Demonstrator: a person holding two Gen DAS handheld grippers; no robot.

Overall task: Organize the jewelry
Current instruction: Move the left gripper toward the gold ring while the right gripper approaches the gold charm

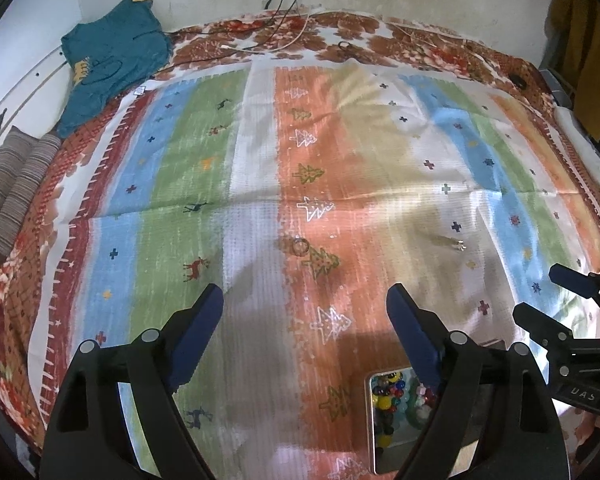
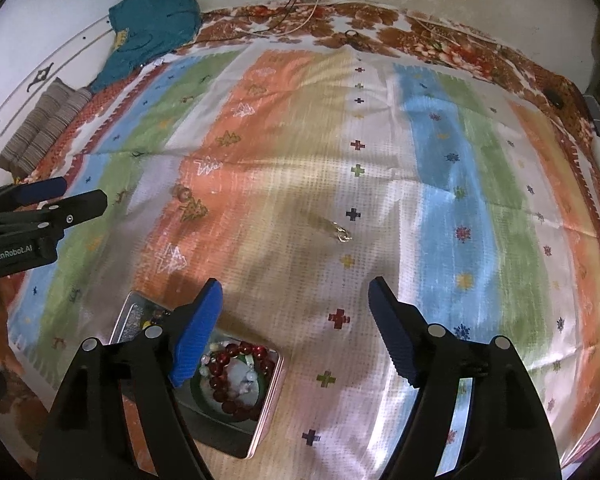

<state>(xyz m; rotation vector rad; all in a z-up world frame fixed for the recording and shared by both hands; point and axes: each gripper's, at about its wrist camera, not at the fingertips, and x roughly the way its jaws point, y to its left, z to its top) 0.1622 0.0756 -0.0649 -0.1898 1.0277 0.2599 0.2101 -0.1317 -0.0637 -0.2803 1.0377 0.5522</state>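
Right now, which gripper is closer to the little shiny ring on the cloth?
Right. The small ring lies just ahead of the right gripper, between its open fingers' line. The left gripper is farther, with the ring off to its right.

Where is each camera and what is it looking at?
Left wrist: sits on the left gripper, looks along its fingers over the striped cloth; right gripper at the right edge.
Right wrist: sits on the right gripper, same direction; left gripper at the left edge.
Both show the tin, ring and teal cloth.
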